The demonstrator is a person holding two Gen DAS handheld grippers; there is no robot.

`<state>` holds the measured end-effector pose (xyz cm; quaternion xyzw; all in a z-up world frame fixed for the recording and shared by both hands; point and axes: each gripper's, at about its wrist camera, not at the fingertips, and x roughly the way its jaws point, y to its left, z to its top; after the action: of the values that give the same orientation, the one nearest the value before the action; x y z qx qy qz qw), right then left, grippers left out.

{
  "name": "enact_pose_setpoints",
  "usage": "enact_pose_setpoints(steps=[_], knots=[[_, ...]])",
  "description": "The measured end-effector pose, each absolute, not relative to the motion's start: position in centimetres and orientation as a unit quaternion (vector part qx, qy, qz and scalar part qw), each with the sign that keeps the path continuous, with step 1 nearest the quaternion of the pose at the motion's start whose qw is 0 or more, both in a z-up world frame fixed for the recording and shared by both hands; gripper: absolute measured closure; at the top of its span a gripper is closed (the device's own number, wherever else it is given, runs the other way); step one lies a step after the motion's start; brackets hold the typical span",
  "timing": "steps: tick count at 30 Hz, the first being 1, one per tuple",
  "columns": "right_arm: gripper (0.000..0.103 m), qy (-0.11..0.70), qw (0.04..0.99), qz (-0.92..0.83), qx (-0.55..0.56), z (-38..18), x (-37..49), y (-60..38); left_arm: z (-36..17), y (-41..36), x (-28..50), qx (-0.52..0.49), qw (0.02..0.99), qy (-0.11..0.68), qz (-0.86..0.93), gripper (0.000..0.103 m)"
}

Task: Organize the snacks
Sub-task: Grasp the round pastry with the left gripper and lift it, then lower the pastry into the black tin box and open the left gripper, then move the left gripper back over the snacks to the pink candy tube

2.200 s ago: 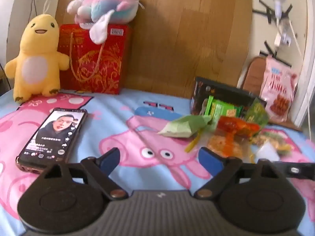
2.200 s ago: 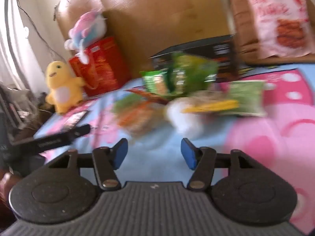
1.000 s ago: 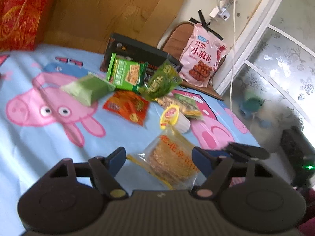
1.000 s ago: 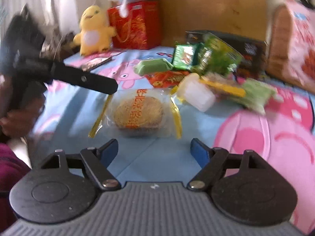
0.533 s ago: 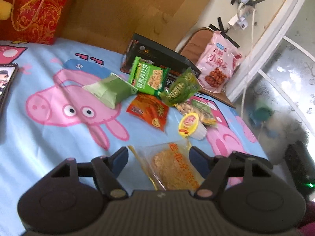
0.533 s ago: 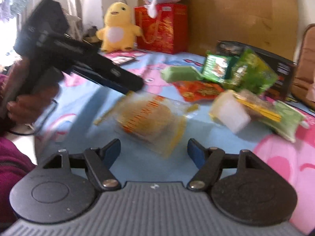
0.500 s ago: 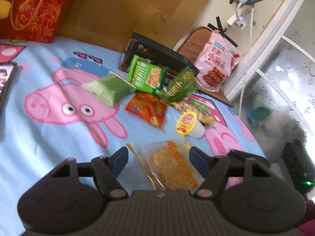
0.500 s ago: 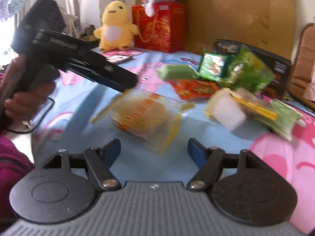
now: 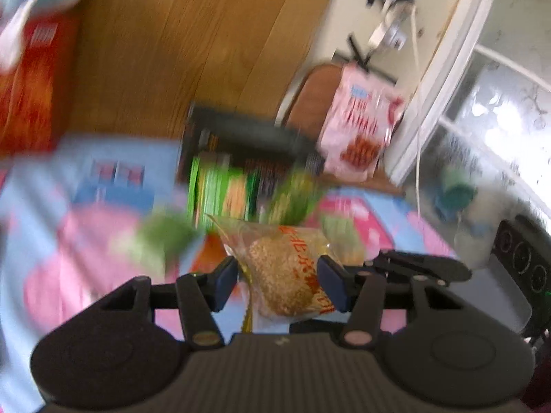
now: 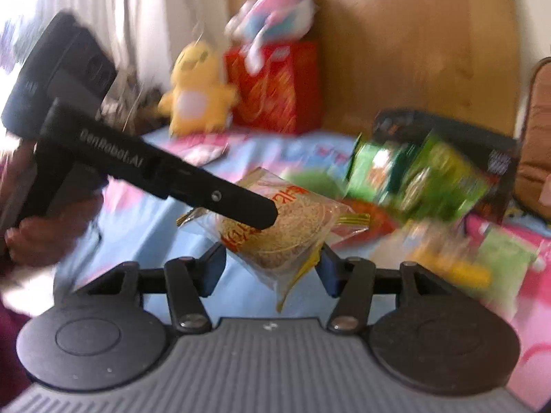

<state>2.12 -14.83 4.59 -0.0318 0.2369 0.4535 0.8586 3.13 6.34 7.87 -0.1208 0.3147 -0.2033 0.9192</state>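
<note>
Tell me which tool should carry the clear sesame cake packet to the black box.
Left. The left tool appears to pinch the packet by both sides, with the black box straight ahead. The right tool only flanks its lower corner; grip unclear.

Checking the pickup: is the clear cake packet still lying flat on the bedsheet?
No: the clear cake packet hangs tilted above the bedsheet.

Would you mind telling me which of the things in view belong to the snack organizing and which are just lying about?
Part of the job:
- clear packet with the round sesame cake, held up by the left gripper
- green snack packets
- pink snack bag
- black box

Just lying about:
- yellow plush toy
- red gift bag
- pastel plush toy
</note>
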Motion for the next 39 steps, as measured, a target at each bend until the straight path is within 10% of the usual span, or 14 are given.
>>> enact_pose_setpoints(steps=[13, 21, 28, 39], knots=[[0.040, 0.211, 0.911, 0.355, 0.015, 10.0, 17.7, -15.7, 9.8, 3.7, 20.3, -0.142, 0.930, 0.281, -0.190, 0.045], [0.041, 0.278, 0.881, 0.365, 0.118, 6.3, 16.5, -20.8, 6.0, 6.6, 16.2, -0.158, 0.922, 0.299, -0.188, 0.044], [0.062, 0.360, 0.844, 0.362, 0.165, 3.3, 16.5, -18.6, 3.3, 4.5, 14.8, -0.145, 0.901, 0.366, -0.181, 0.057], [0.060, 0.306, 0.855, 0.413, 0.070, 3.3, 2.5, -17.7, 3.8, 3.4, 3.3, -0.104, 0.912, 0.335, -0.215, 0.041]])
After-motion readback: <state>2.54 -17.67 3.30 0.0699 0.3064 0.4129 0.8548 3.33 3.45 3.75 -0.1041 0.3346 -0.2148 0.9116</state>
